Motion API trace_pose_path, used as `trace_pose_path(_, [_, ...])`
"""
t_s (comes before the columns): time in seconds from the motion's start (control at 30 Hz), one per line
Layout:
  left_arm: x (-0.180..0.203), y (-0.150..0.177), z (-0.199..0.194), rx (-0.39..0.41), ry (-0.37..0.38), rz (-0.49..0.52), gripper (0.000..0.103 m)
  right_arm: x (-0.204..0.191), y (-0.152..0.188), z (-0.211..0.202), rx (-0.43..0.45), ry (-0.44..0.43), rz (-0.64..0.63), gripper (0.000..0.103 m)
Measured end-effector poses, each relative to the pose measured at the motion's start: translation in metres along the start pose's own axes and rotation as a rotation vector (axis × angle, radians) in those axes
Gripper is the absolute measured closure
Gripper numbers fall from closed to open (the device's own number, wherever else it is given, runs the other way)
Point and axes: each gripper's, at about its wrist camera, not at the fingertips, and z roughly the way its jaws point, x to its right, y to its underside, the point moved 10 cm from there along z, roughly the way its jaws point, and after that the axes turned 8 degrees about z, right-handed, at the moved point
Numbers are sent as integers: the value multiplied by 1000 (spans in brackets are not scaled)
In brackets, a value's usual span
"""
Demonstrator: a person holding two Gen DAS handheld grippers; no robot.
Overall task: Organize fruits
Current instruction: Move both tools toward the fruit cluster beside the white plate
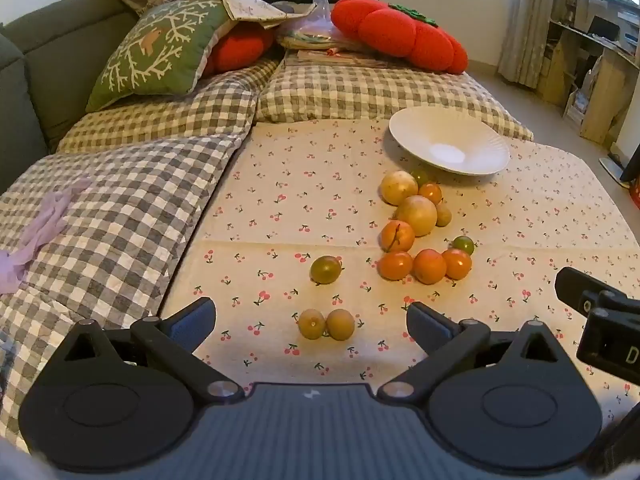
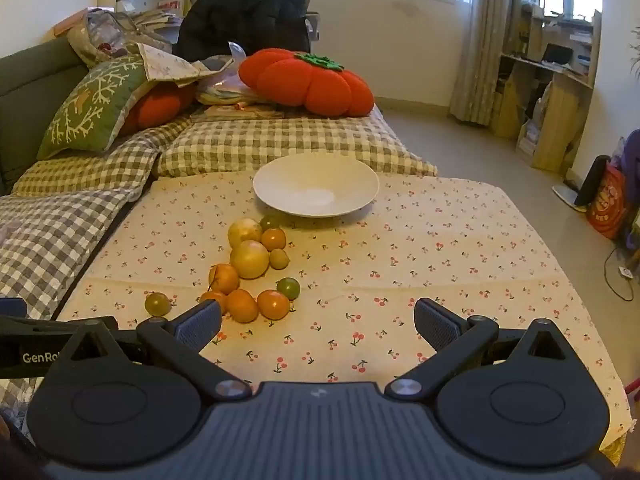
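A pile of small fruits [image 1: 416,224] [image 2: 250,268], orange, yellow and green, lies on the cherry-print cloth. Behind it stands an empty white plate [image 1: 480,136] [image 2: 352,176]. A lone green fruit [image 1: 326,269] [image 2: 157,303] sits to the pile's left. Two yellowish fruits [image 1: 326,323] rest side by side in the left wrist view, right between the fingers of my left gripper [image 1: 312,318], which is open and holds nothing. My right gripper [image 2: 318,326] is open above bare cloth, its left finger [image 2: 200,324] close to the orange fruits. The right gripper's finger [image 1: 576,290] shows at the left view's right edge.
A sofa with checked covers [image 1: 120,208] [image 2: 60,224] borders the cloth on the left and back. A green cushion [image 1: 160,48] and red pumpkin cushions [image 1: 400,32] [image 2: 308,80] lie behind. Floor and wooden shelves [image 2: 552,80] are to the right.
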Motion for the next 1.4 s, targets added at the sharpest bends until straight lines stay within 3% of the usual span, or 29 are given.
trace_pose_path(0.67, [-13, 0, 40, -83, 21, 7, 7, 8, 0, 38, -47, -9, 10, 0])
trace_pose_path(0.9, [-20, 1, 56, -109, 49, -22, 7, 8, 3, 50, -92, -78, 12, 0])
trace_pose_path(1.13, [-18, -17, 73, -103, 79, -44, 7, -1, -4, 65, -105, -78, -65, 0])
trace_pose_path(1.4, [-10, -45, 96, -95, 100, -41, 7, -24, -8, 84, -109, -158, -124, 0])
